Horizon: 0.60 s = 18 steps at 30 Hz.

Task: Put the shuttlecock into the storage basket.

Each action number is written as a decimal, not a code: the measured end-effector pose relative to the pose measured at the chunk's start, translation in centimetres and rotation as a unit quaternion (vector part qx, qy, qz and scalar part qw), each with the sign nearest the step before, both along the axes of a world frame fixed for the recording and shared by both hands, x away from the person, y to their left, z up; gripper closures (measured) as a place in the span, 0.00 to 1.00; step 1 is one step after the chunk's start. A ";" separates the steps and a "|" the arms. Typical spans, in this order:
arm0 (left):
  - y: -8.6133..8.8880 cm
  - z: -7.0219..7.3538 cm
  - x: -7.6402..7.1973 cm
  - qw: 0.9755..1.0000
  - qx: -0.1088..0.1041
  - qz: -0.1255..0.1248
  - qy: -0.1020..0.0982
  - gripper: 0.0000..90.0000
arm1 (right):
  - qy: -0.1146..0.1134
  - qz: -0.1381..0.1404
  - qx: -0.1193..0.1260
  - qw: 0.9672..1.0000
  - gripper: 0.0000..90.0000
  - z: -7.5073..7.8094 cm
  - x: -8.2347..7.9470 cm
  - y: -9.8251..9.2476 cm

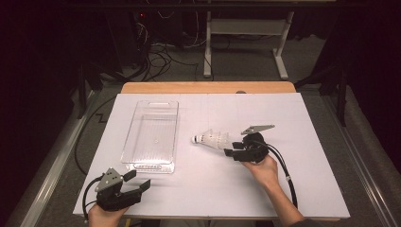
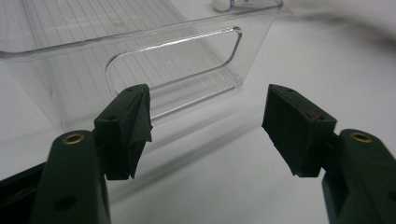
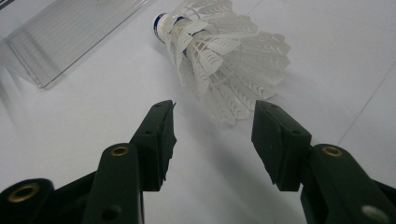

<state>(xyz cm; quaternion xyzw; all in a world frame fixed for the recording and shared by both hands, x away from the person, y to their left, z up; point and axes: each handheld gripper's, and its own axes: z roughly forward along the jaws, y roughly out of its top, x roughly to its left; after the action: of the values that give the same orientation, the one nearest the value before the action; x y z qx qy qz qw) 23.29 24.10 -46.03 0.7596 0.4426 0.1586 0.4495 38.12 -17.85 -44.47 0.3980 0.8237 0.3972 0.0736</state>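
A white feather shuttlecock (image 1: 211, 139) (image 3: 224, 60) lies on its side on the white table, with its cork tip pointing left toward a clear plastic bin (image 1: 127, 142). My right gripper (image 1: 231, 150) (image 3: 212, 123) is open just behind the feather skirt, and its pads do not touch the feathers. At the near left corner my left gripper (image 1: 138, 179) (image 2: 208, 116) is open with nothing between its jaws. It faces the bin's near end wall (image 2: 140, 37) and the handle slot in that wall.
The white sheet (image 1: 293, 189) covers the tabletop, and a strip of wood (image 1: 208, 87) shows at its far edge. The bin holds nothing. Cables trail from both grippers toward the front edge. Beyond the table are a dark floor, a tangle of cables and a white table frame (image 1: 246, 33).
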 end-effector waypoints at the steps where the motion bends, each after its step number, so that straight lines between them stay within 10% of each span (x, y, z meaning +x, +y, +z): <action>1: 0.0 0.0 0.0 1.000 0.000 0.000 0.000 0.37 | 0.000 -0.001 0.000 1.000 0.55 -0.1 0.0 0.1; 18: -0.2 0.1 -0.1 1.000 0.004 -0.001 -0.003 0.37 | 0.000 0.003 -0.005 1.000 0.50 -0.8 0.3 1.5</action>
<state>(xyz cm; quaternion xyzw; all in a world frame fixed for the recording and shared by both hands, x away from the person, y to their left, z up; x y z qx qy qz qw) 23.15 23.88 -45.95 0.7613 0.4399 0.1616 0.4481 38.41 -16.33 -45.25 0.3949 0.8269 0.3935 0.0740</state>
